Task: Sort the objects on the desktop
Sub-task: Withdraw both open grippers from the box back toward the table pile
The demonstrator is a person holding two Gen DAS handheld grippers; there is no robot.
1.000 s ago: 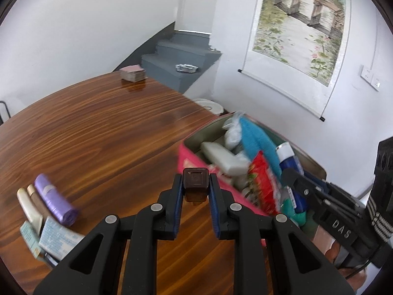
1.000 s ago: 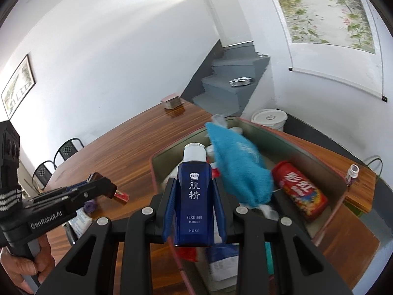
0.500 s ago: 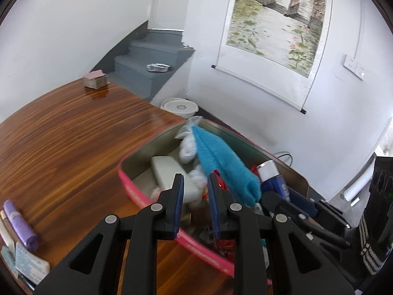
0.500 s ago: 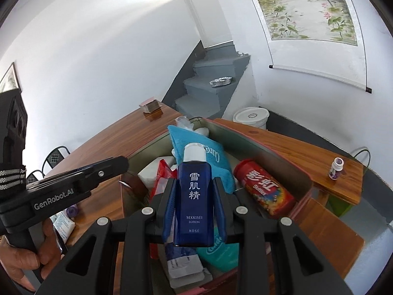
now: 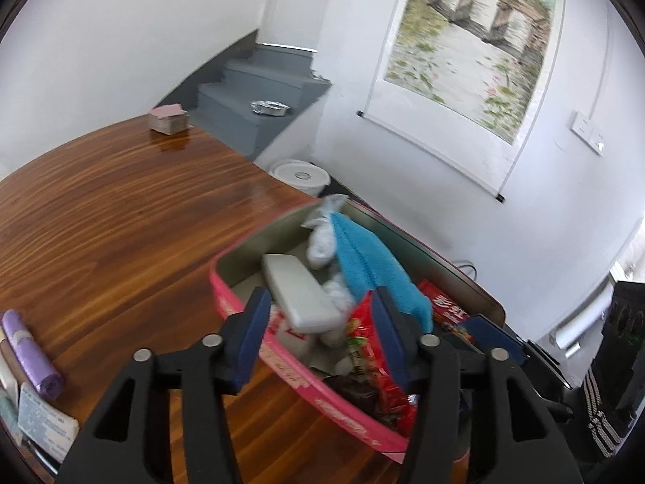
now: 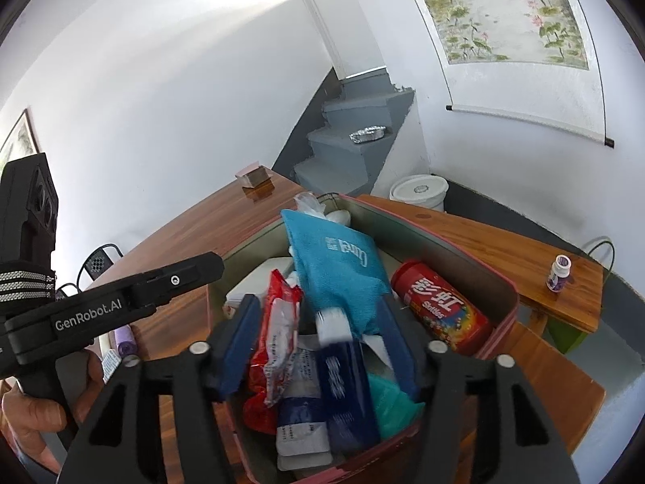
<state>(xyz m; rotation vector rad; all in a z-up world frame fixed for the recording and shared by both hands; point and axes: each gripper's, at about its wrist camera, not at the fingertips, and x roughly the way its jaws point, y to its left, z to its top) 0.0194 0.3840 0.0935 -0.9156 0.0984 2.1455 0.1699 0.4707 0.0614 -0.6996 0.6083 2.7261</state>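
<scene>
Over the pink box (image 6: 504, 318), opening both jaws wide, letting the blue bottle (image 6: 346, 379) drop clear before lifting away.

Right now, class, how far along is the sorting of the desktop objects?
Mostly done: the pink tin already holds the blue cloth, red candy can and snack packets. In hand: nothing gripped; the right gripper is opening and the blue lotion bottle drops blurred into the tin; the left gripper opens empty above it. Left: the purple roll and packets on the table.
</scene>
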